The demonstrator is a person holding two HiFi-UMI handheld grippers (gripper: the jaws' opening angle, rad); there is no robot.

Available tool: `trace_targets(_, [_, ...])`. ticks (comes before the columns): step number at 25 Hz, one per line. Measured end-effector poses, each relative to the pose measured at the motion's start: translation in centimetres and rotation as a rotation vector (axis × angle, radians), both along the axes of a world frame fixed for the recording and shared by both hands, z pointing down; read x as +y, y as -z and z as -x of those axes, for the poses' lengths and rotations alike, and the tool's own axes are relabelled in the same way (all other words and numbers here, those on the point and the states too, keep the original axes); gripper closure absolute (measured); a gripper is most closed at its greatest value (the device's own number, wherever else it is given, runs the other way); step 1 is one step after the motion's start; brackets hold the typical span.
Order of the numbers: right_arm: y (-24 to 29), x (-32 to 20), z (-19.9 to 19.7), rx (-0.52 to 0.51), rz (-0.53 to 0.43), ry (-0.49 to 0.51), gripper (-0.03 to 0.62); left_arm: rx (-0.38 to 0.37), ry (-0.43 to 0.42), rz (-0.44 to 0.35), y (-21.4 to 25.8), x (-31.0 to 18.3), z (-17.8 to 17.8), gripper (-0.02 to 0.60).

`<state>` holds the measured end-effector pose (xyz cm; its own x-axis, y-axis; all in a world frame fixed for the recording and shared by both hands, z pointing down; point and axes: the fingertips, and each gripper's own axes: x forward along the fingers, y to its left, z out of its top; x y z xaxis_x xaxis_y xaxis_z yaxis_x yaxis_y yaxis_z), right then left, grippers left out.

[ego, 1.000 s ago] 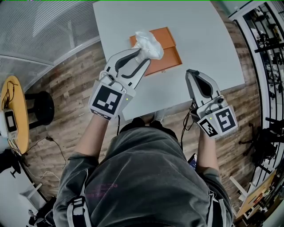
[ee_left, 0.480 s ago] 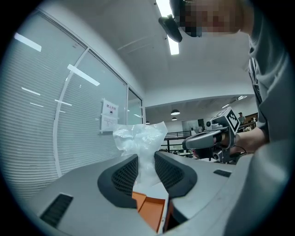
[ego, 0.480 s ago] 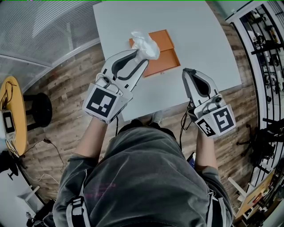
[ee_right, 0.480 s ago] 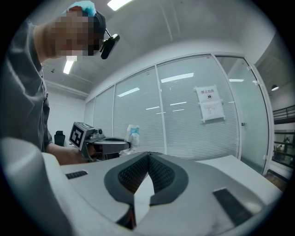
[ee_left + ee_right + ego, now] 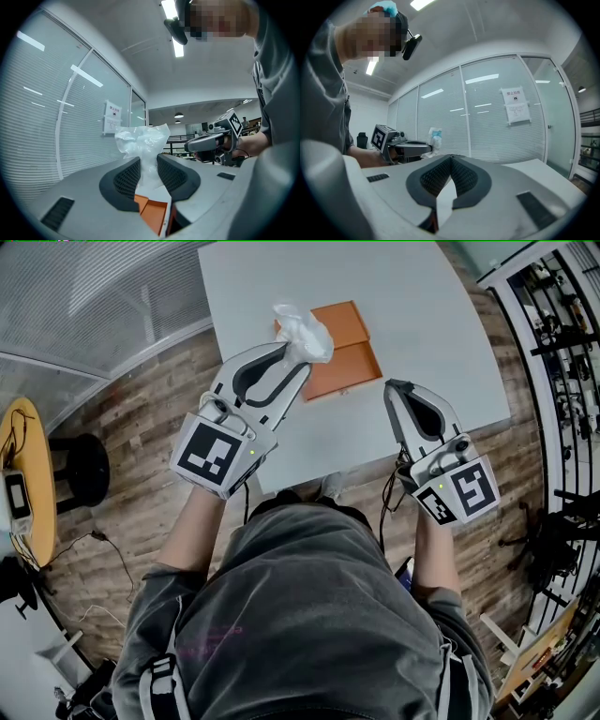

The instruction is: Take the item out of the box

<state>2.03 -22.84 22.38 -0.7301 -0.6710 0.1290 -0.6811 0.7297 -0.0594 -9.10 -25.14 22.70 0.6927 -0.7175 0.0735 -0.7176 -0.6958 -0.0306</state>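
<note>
An open, flat orange box (image 5: 349, 360) lies on the pale grey table (image 5: 422, 306). My left gripper (image 5: 298, 351) is raised over the box's left end and shut on a crumpled clear plastic bag (image 5: 302, 329). In the left gripper view the bag (image 5: 140, 139) sticks up from between the pads, with the orange box (image 5: 152, 216) below them. My right gripper (image 5: 396, 393) hovers to the right of the box near the table's front edge. Its pads meet with nothing between them in the right gripper view (image 5: 451, 160), where the bag (image 5: 435, 137) shows far off.
The table's front edge runs just under both grippers, with wooden floor around it. A black stool (image 5: 89, 465) and a round yellow table (image 5: 33, 479) stand at the left. A dark rack (image 5: 562, 324) lines the right side. A glass wall with blinds (image 5: 497, 117) is behind.
My left gripper, still holding the bag, has drifted slightly left and toward the person. The right gripper has barely moved.
</note>
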Motion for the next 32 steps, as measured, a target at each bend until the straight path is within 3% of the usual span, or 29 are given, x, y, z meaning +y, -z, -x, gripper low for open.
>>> trace_targets(5, [-0.2,-0.3,0.2,0.000,0.002,0.004,0.591,0.043,-0.012,-0.033,0.4,-0.2,-0.2,0.459])
trace_targets(11, [-0.3,-0.4,0.1,0.000,0.004,0.011,0.591,-0.011,-0.001,0.037,-1.1,0.0,-0.1,0.459])
trace_targets(18, [-0.4,-0.4,-0.2,0.004,0.006,0.023,0.591,0.027,-0.009,-0.018,0.1,-0.2,-1.0,0.460])
trace_targets(27, [-0.6,-0.6,0.2,0.002,0.011,0.039,0.592,-0.008,0.009,0.023,-0.8,-0.2,-0.5,0.460])
trace_targets(32, [-0.7,-0.8,-0.7,-0.005,0.016,0.045,0.591,0.012,0.008,-0.002,-0.5,-0.5,-1.6,0.459])
